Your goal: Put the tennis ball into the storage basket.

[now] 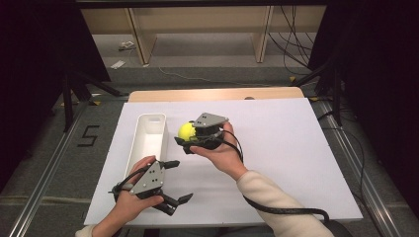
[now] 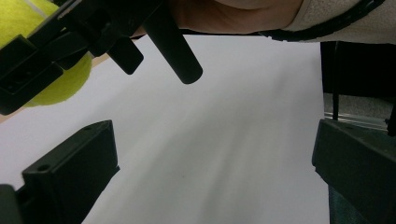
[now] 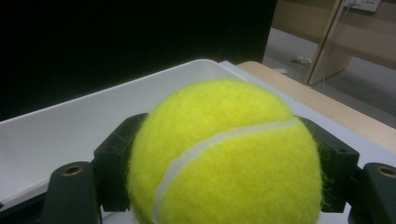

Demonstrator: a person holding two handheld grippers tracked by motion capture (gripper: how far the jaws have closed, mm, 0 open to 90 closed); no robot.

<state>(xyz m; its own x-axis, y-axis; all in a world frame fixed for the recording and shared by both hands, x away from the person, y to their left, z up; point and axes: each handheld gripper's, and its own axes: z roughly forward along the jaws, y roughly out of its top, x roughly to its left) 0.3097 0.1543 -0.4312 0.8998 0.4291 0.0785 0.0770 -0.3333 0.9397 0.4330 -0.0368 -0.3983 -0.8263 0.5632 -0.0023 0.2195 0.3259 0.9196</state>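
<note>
Currently, by label:

Work in hand: carrying a tennis ball (image 1: 186,130) toward the white bin (image 1: 149,129), as it looks from where the ball is headed.

Right gripper (image 1: 190,139): its fingers (image 3: 117,161) are closed on the ball, one on each side, as the right gripper view shows plainly. The person's right hand (image 1: 220,150) holds it near the middle of the desk (image 1: 276,148).

Ball position: held in the grip rather than lying on the sheet, just beside the bin's right wall and not yet over the opening. In the right gripper view the bin's pale inside (image 3: 70,126) lies directly behind the ball.

Left gripper (image 1: 178,181): fingers (image 2: 70,177) spread wide with nothing between them, held near the front edge of the desk, close to the near end of the bin. The left gripper view looks across bare white sheet toward the ball (image 2: 63,84) and the other gripper.

Bin: long, narrow, upright, and the part of its inside that shows looks empty.

Done so far: the ball is picked up and brought alongside the bin.

Left to do: by my judgement, move the ball sideways over the opening, lower it inside and open the fingers.

Progress: roughly past the midpoint, since the grasp looks secure and only placing remains.

Risk: a round ball could roll in the bin, or bounce out if dropped from high.
</note>
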